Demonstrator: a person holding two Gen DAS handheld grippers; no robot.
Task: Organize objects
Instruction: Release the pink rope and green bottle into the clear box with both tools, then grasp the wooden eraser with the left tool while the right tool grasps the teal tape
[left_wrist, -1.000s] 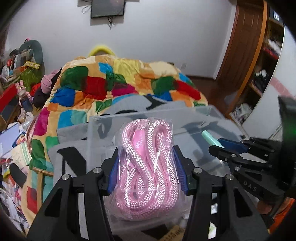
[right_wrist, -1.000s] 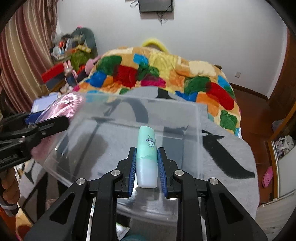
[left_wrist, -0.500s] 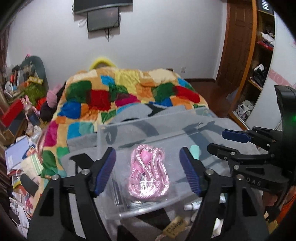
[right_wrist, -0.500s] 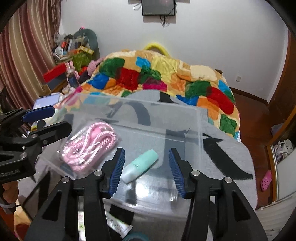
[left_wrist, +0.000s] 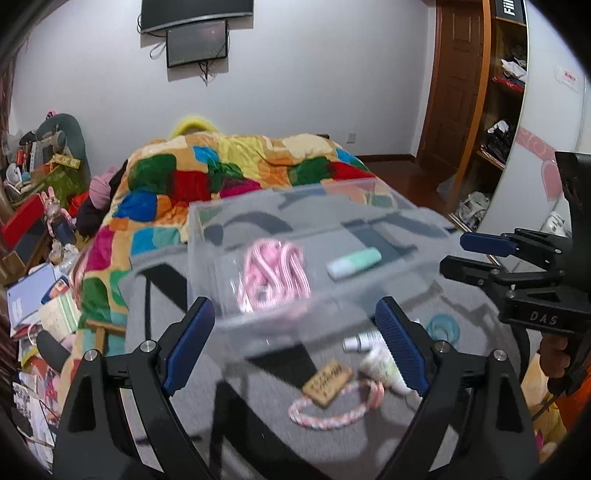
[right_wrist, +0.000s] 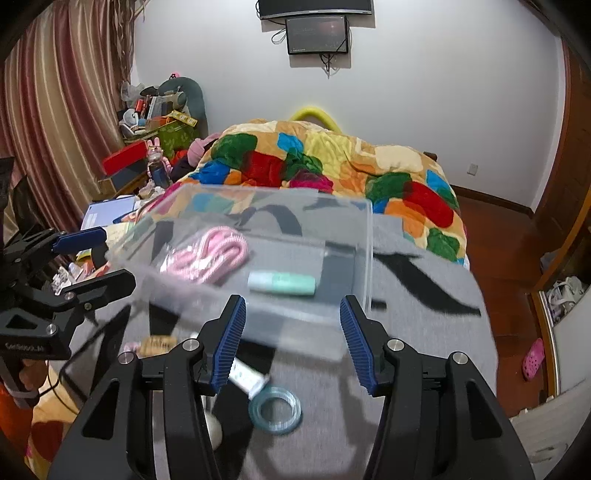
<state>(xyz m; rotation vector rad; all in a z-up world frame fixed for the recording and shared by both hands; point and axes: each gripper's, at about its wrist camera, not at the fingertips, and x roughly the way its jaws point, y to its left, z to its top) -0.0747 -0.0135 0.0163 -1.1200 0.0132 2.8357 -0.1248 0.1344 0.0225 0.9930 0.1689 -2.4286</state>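
Observation:
A clear plastic box (left_wrist: 207, 236) (right_wrist: 369, 240) stands on a grey blanket. Inside it lie a bagged pink rope (left_wrist: 273, 275) (right_wrist: 210, 254) and a mint-green tube (left_wrist: 354, 262) (right_wrist: 282, 283). My left gripper (left_wrist: 295, 345) is open and empty, held back from the box's near wall. My right gripper (right_wrist: 291, 341) is open and empty, also before the box. In front of the box lie a pink rope ring with a brown tag (left_wrist: 328, 391), a white tube (left_wrist: 380, 362) (right_wrist: 245, 376) and a teal tape roll (left_wrist: 441, 328) (right_wrist: 275, 406).
The grey blanket (right_wrist: 424, 332) covers the bed's near end, with a patchwork quilt (left_wrist: 229, 173) behind. Cluttered shelves and books (left_wrist: 33, 280) stand at the left. A wooden door and wardrobe (left_wrist: 461, 110) are at the right.
Both grippers opened, dropping the pink rope and the mint tube into the box, then drew back and up. The items in front of the box came into view.

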